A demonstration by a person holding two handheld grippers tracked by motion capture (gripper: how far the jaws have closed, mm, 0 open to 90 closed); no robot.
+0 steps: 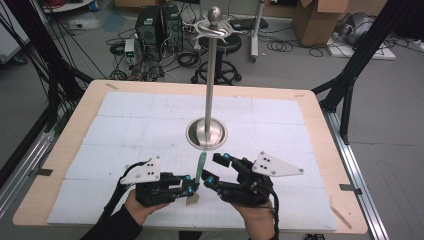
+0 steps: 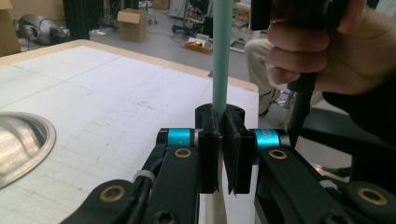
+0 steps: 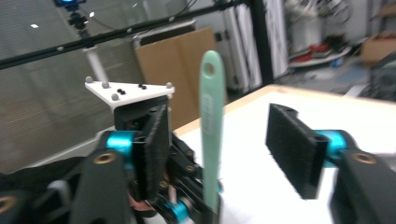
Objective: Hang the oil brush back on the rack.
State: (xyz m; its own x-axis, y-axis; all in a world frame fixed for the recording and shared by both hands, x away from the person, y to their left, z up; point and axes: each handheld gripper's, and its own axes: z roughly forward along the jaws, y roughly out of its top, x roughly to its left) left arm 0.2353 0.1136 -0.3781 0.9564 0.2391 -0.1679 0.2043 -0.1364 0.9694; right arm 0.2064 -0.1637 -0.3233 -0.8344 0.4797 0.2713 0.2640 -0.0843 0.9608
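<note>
Green handle point(image 1: 200, 166) in left tool point(image 1: 192, 186)

Mint-green handle point(image 1: 201, 165), black hand-held gripper point(image 1: 191, 187), silver stand point(image 1: 207, 131).

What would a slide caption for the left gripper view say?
Left gripper shut on an upright green handle, steel stand base at left.

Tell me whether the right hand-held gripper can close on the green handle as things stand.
Probably yes. The right hand-held gripper stands open with the green handle upright between its jaws, and nothing lies between pads and handle. The left hand-held gripper already clamps it lower down, leaving the upper part free.
</note>
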